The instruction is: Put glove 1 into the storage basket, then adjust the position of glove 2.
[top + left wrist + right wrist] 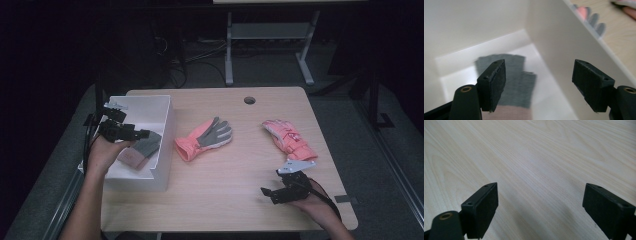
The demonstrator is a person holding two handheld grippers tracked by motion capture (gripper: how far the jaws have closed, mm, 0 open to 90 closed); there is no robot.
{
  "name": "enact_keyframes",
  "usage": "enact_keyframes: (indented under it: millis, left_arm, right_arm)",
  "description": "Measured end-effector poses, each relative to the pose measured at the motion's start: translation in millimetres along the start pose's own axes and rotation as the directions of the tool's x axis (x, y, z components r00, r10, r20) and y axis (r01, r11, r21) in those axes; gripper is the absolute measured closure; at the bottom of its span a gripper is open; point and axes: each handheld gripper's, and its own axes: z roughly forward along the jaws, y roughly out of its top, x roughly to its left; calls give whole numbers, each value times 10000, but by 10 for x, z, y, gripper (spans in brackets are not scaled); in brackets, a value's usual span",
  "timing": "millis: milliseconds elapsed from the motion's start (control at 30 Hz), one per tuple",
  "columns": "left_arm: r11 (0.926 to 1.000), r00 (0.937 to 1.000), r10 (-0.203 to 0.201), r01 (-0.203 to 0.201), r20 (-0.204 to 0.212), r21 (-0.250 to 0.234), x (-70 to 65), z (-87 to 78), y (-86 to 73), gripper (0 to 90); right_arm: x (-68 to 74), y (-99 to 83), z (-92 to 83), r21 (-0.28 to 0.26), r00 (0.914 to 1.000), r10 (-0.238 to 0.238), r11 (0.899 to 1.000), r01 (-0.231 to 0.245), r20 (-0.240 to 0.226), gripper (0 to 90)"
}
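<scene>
High view, nearest first: right tool (266, 192) sits low over the bare tabletop (225, 200), jaws wide apart, nothing in them. Farther left, the left tool (142, 133) hangs over the white box (167, 125), jaws spread and empty. Under it a grey glove (520, 80) with a pinkish cuff lies flat on the box floor.

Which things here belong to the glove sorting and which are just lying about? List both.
In the job:
- grey glove lying in the white box
- left gripper, open above it
- pink-and-grey glove
- pink glove

Lying about:
- right gripper, open, idle over bare table
- desk frame behind
</scene>
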Motion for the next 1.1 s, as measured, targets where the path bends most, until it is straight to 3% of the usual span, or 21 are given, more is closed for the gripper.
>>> enact_keyframes:
  millis: [67, 200, 233, 267, 367, 400, 500, 533, 567, 600, 633, 667, 733, 767, 800, 867, 1000, 1033, 1100]
  left_arm:
    - [10000, 9998, 96, -95, 162, -27, -48, -4, 12, 268]
    - [9980, 9943, 610, -592, 879, -230, -311, 9, 63, 325]
    - [9980, 9943, 610, -592, 879, -230, -311, 9, 63, 333]
    - [9970, 9901, 727, -689, 1201, -351, -420, 14, 85, 348]
    - [9952, 9865, 918, -864, 1353, -455, -519, 14, 105, 408]
    - [9932, 9820, 1111, -1042, 1525, -526, -652, 19, 130, 444]
    - [9906, 9770, 1326, -1248, 1668, -561, -769, 27, 148, 524]
    - [9870, 9710, 1563, -1465, 1811, -663, -892, 46, 164, 608]
    - [9870, 9710, 1563, -1465, 1811, -663, -892, 46, 164, 642]
    - [9839, 9648, 1757, -1658, 1956, -662, -1009, 79, 184, 705]
    - [9839, 9648, 1757, -1658, 1956, -662, -1009, 79, 184, 749]
    - [9822, 9605, 1853, -1745, 2074, -695, -1080, 111, 198, 749]
    - [9779, 9514, 2088, -2004, 2266, -595, -1225, 192, 232, 895]
    - [9779, 9514, 2088, -2004, 2266, -595, -1225, 192, 232, 895]
    - [9756, 9471, 2193, -2136, 2342, -501, -1329, 263, 250, 896]
    - [9733, 9427, 2294, -2254, 2423, -445, -1414, 335, 259, 896]
    - [9721, 9391, 2341, -2308, 2518, -429, -1554, 458, 263, 896]
    - [9682, 9367, 2486, -2480, 2466, -343, -1611, 532, 269, 895]
    - [9685, 9372, 2475, -2463, 2456, -362, -1641, 577, 271, 895]
  right_arm:
    - [1, 0, -1, -11, 10000, 5, 10000, -5, -3, 128]
    - [0, 2, -2, -41, 10000, -12, 10000, 12, -4, 128]
    - [0, 2, -2, -41, 10000, -12, 10000, 12, -4, 128]
    - [1, 1, -3, -26, 10000, 17, 10000, -17, -7, 128]
    - [-2, 1, -6, -1, 10000, 37, 10000, -37, -8, 128]
    - [-3, 0, -7, 2, 10000, 45, 10000, -45, -11, 128]
    - [-5, 0, -10, -7, 10000, 45, 10000, -45, -22, 128]
    - [-4, 1, -13, -13, 10000, 63, 10000, -63, -32, 128]
    - [-4, 1, -13, -13, 10000, 63, 10000, -63, -32, 128]
    - [-5, 1, -11, -21, 10000, 45, 10000, -45, -28, 128]
    - [-5, 1, -11, -21, 10000, 45, 10000, -45, -28, 128]
    - [-6, 2, -8, -32, 10000, 55, 10000, -55, -26, 128]
    - [-2, 10, -4, -35, 10000, -42, 10000, 42, -36, 128]
    - [-2, 10, -4, -35, 10000, -42, 10000, 42, -36, 128]
    - [9, 13, -5, -62, 10000, 39, 10000, -39, -59, 128]
    - [6, 10, -5, -75, 10000, 4, 10000, -4, -59, 128]
    - [3, 8, -15, -73, 10000, -9, 10000, 8, -76, 128]
    - [3, 8, -16, -74, 10000, -17, 10000, 16, -80, 128]
    - [2, 12, -14, -95, 9999, -55, 9999, 54, -87, 128]
